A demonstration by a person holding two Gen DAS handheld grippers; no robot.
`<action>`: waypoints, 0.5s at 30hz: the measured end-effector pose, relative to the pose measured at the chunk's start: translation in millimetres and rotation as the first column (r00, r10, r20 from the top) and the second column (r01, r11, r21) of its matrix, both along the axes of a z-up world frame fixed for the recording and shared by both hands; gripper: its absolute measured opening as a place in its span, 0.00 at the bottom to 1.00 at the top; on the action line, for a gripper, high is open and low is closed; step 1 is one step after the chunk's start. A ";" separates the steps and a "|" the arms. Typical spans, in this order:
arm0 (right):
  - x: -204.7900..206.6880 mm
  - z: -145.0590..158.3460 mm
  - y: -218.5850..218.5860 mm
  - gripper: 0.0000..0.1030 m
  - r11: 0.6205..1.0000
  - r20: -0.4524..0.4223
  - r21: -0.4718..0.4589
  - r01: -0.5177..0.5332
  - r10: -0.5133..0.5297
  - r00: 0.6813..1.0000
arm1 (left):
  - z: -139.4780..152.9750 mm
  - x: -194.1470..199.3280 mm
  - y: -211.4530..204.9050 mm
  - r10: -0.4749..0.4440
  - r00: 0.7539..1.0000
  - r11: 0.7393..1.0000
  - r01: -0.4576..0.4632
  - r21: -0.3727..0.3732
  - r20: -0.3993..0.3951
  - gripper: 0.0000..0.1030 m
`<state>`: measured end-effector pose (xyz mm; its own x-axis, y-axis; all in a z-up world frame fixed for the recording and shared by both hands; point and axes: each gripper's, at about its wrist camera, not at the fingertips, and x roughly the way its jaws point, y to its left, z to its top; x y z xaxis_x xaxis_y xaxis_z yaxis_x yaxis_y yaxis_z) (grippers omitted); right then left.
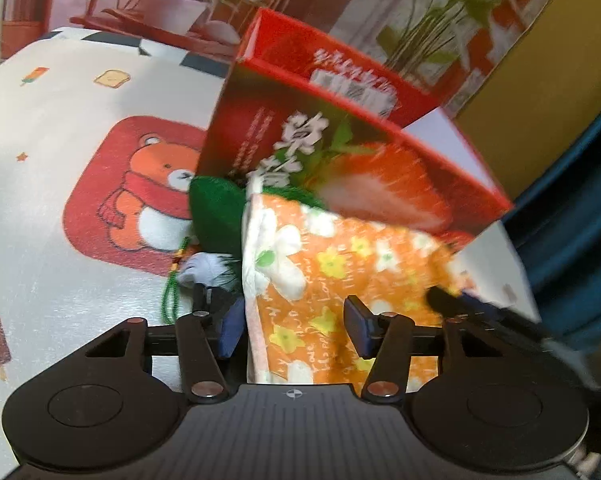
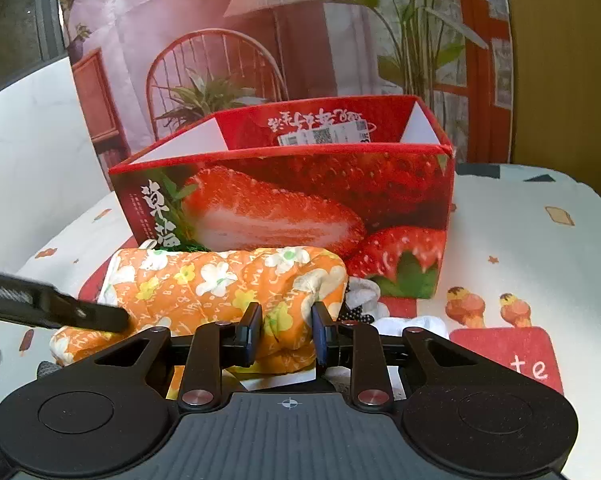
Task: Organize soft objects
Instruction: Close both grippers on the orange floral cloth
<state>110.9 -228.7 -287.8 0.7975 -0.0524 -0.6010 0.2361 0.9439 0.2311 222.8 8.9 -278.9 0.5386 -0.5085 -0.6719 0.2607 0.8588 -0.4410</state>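
An orange floral cloth bundle (image 2: 228, 280) lies on the table in front of an open red strawberry box (image 2: 300, 200). My right gripper (image 2: 286, 332) is shut on the bundle's near right end. In the left wrist view the same bundle (image 1: 332, 280) stands between the spread fingers of my left gripper (image 1: 288, 316), which is open around its other end. The box (image 1: 340, 160) rises tilted just beyond. A green plush (image 1: 216, 212) with a bead cord sits left of the bundle.
The table (image 2: 520, 248) has a white cartoon-print cover with red patches. A white and polka-dot soft item (image 2: 364, 300) lies right of the bundle by the box. A printed backdrop (image 2: 260, 40) stands behind. A blue curtain (image 1: 572, 220) hangs past the table edge.
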 end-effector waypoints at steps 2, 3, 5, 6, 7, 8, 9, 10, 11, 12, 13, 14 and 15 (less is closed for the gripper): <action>0.0 -0.7 -1.9 0.24 1.000 -0.002 0.007 0.007 -0.007 1.000 | 6.0 -3.5 4.2 -0.010 1.000 0.999 0.011 -0.041 0.021 0.53; 0.1 -0.9 -2.5 0.24 1.000 -0.002 0.011 0.009 -0.009 1.000 | 7.9 -4.4 5.0 -0.012 1.000 0.999 0.014 -0.050 0.026 0.53; -0.4 -0.9 -2.6 0.24 1.000 0.000 0.015 0.011 -0.011 1.000 | 11.1 -5.5 4.3 -0.019 0.999 0.999 0.021 -0.047 0.035 0.53; -0.5 -0.6 -2.3 0.24 1.000 0.001 0.014 0.011 -0.011 1.000 | 12.2 -6.1 3.6 -0.026 0.999 0.999 0.028 -0.043 0.041 0.52; -0.5 -0.3 -2.1 0.24 1.000 0.003 0.013 0.010 -0.010 1.000 | 13.6 -6.2 2.2 -0.035 0.998 0.998 0.037 -0.041 0.046 0.46; -0.9 -0.2 -2.2 0.24 1.000 0.004 0.013 0.010 -0.010 1.000 | 14.5 -6.3 0.8 -0.044 0.998 0.998 0.046 -0.037 0.051 0.38; -1.2 0.1 -2.1 0.23 1.000 0.005 0.012 0.010 -0.010 1.000 | 15.6 -6.3 -1.6 -0.053 0.997 0.998 0.055 -0.030 0.054 0.35; -1.8 0.4 -2.2 0.23 1.000 0.008 0.013 0.010 -0.010 1.000 | 14.7 -6.2 -4.3 -0.064 0.997 0.998 0.065 -0.019 0.052 0.30; -2.3 0.8 -3.1 0.22 1.000 0.013 0.018 0.010 -0.010 1.000 | 14.4 -7.0 -6.4 -0.072 0.996 0.997 0.072 -0.005 0.049 0.26; -3.4 1.6 -3.6 0.21 1.000 0.018 0.022 0.010 -0.010 1.000 | 11.8 -7.3 -8.6 -0.077 0.996 0.997 0.076 0.015 0.042 0.24; -3.9 2.2 -3.9 0.20 1.000 0.023 0.027 0.009 -0.010 1.000 | 9.2 -6.5 -9.9 -0.079 0.996 0.996 0.078 0.031 0.034 0.19; -4.4 3.0 -4.1 0.20 1.000 0.026 0.029 0.007 -0.007 1.000 | 7.7 -6.2 -11.7 -0.080 0.996 0.996 0.078 0.052 0.030 0.11; -4.9 3.7 -4.2 0.20 1.000 0.029 0.029 0.004 -0.005 1.000 | 6.7 -6.2 -10.9 -0.075 0.996 0.995 0.072 0.075 0.037 0.09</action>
<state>106.0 -232.9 -284.2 0.8143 -0.0390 -0.5792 0.2333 0.9356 0.2651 216.6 -2.0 -272.1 0.5288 -0.4978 -0.6875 0.3405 0.8663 -0.3655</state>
